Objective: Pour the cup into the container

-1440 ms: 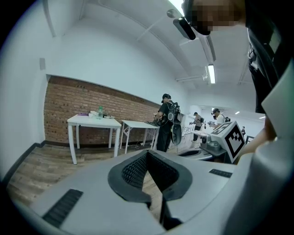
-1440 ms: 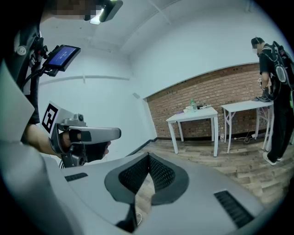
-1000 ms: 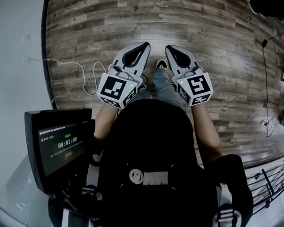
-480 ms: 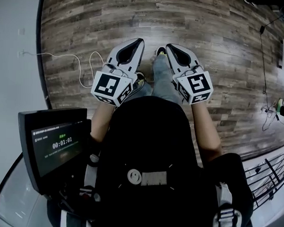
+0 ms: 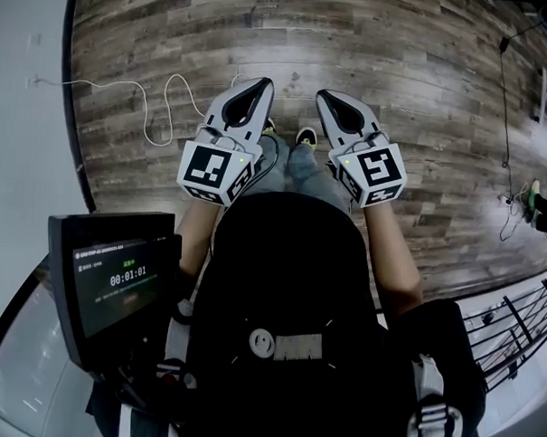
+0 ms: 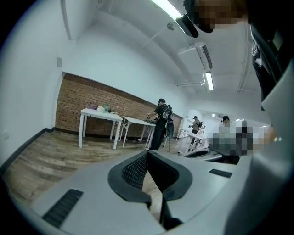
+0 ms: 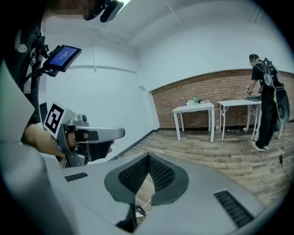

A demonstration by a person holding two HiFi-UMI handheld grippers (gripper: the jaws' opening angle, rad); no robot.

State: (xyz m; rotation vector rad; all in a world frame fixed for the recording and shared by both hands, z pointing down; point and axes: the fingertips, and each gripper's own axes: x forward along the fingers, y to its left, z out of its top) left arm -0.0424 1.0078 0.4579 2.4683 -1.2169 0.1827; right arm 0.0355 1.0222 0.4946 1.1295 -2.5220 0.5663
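The person is walking on: the wood floor [image 5: 423,102] is sliding under the head view, the white cable [image 5: 117,81] is lying further up and left than a second ago, two shoes [image 5: 306,135] are showing between the grippers where one showed before, and the screen [image 5: 117,283] timer is reading one second later. The left gripper [image 5: 261,84] and right gripper [image 5: 324,96] are staying side by side at chest height, pointing forward and slightly down. Each is keeping its jaws closed, pads meeting at the tips, gripping nothing and touching nothing. No view is showing the cup or the container; white tables [image 7: 195,108] are standing far across the room by a brick wall.
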